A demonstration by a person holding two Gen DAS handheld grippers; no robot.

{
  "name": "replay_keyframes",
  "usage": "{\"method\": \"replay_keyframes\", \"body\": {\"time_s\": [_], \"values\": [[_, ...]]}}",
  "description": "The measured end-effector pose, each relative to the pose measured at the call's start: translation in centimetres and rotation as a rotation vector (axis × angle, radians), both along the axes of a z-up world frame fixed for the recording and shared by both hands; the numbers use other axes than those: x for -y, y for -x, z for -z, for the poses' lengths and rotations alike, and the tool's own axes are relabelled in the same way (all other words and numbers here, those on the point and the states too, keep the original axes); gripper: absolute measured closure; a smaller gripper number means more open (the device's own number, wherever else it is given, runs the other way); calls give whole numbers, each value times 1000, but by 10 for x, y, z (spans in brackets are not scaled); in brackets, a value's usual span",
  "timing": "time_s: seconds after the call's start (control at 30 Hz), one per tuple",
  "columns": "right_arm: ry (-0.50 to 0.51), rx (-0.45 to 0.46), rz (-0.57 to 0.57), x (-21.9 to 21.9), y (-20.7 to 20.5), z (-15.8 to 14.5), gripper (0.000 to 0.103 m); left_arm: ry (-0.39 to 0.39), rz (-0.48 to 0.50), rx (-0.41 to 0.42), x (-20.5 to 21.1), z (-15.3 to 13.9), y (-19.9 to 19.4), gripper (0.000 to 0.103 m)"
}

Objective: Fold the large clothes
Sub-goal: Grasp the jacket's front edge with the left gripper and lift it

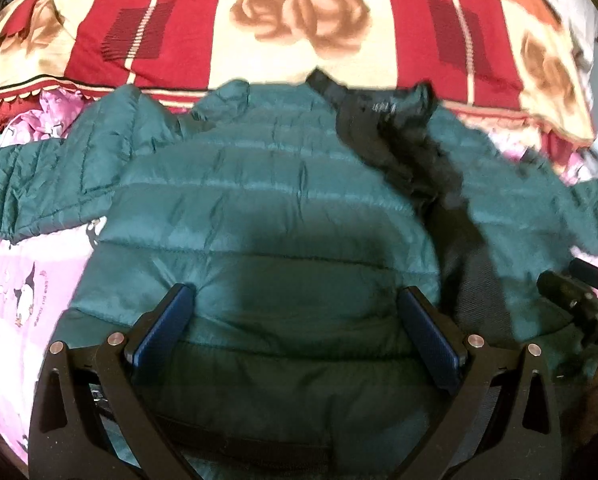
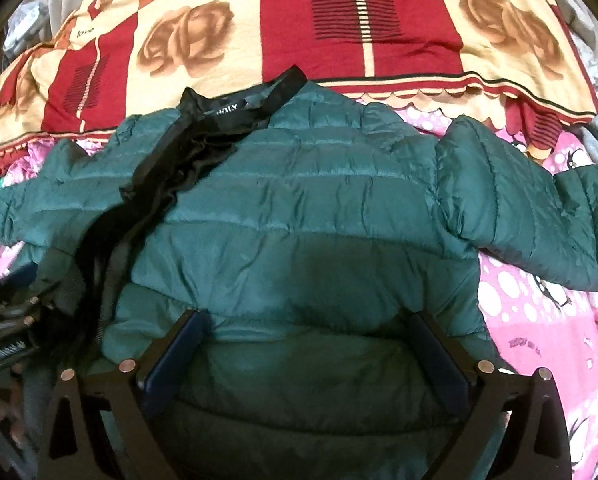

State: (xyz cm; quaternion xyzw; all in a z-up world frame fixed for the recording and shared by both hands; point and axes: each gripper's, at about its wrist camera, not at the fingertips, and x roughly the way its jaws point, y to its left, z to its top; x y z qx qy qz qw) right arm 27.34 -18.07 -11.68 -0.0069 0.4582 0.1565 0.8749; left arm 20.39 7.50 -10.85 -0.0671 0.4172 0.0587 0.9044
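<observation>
A dark green quilted puffer jacket (image 1: 259,208) lies spread on the bed, front open, its black lining and collar (image 1: 395,132) showing along the opening. It also shows in the right wrist view (image 2: 319,216), with the lining (image 2: 203,140) to the left. Its sleeves reach out to both sides (image 1: 27,188) (image 2: 539,208). My left gripper (image 1: 299,320) is open, its blue-padded fingers (image 1: 167,328) spread over the jacket's lower left panel. My right gripper (image 2: 311,348) is open over the lower right panel. The right gripper (image 1: 587,300) shows at the left view's right edge.
A pink penguin-print sheet (image 2: 547,332) covers the bed under the jacket. A red and cream rose-pattern blanket (image 1: 299,32) lies beyond the collar. The left gripper's body (image 2: 7,336) and a hand sit at the right wrist view's left edge.
</observation>
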Motion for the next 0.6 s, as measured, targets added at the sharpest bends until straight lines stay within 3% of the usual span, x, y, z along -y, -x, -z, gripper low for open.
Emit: {"method": "replay_keyframes", "body": {"time_s": [0.13, 0.27, 0.37, 0.47, 0.6], "values": [[32, 137, -49, 2, 17, -35, 6, -30, -43, 98, -30, -40, 21, 0], [100, 209, -103, 4, 27, -51, 6, -83, -104, 154, -96, -72, 32, 0], [78, 184, -77, 17, 29, -53, 6, -61, -172, 149, -170, -73, 40, 0], [63, 117, -38, 31, 26, -46, 6, 16, -316, 161, -256, -63, 60, 0], [38, 26, 15, 49, 20, -34, 6, 115, -528, 255, -346, -47, 100, 0]]}}
